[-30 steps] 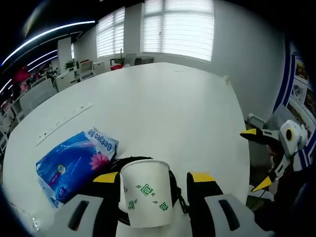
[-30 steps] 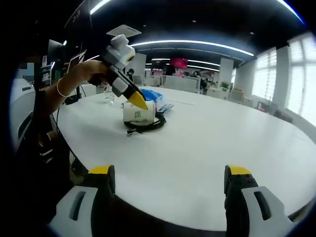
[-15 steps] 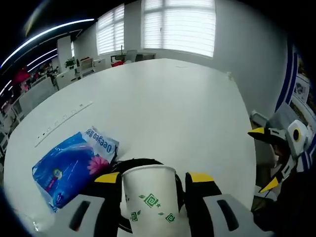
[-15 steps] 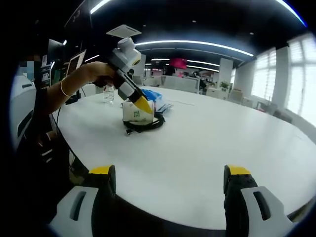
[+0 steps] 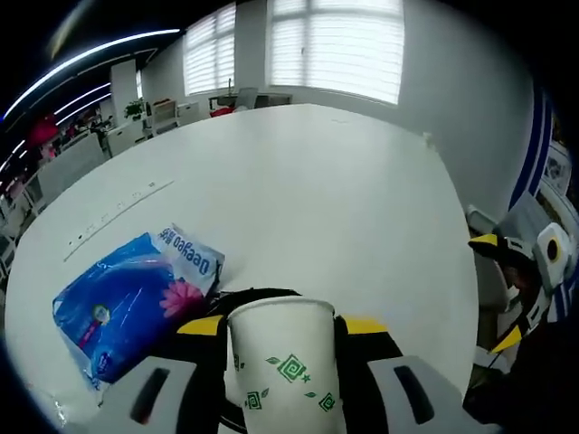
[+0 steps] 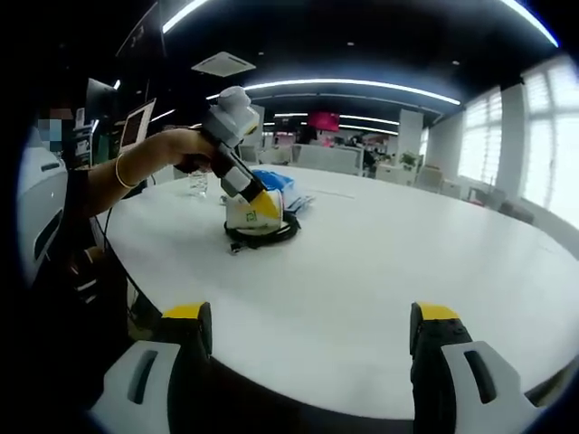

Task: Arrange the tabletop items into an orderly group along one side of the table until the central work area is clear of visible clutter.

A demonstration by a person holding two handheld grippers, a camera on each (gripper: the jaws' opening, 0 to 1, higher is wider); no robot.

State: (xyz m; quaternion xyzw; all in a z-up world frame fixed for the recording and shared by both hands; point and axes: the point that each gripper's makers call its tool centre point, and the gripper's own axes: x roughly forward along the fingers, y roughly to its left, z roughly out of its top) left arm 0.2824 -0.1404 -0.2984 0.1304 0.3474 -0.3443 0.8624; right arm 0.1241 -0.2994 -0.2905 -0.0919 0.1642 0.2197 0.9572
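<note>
Paper cup pinched upright over a black cable coil.

Left gripper [image 5: 280,330] clamped on the paper cup [image 5: 285,366], beside a blue packet [image 5: 127,298] on the white surface [image 5: 308,199]. Right gripper [image 6: 308,330] spread wide, apart, near the surface edge.

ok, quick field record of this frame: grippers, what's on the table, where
left gripper: fingers closed on the paper cup
right gripper: open, holding nothing, at the table's near edge
paper cup: white with green marks, upright, on a black cable coil
tissue pack: blue, lying flat beside the cup
plastic bottle: clear, standing near the table's far edge
table: white, round, mostly bare
person's hand: gripping the left gripper's handle
</note>
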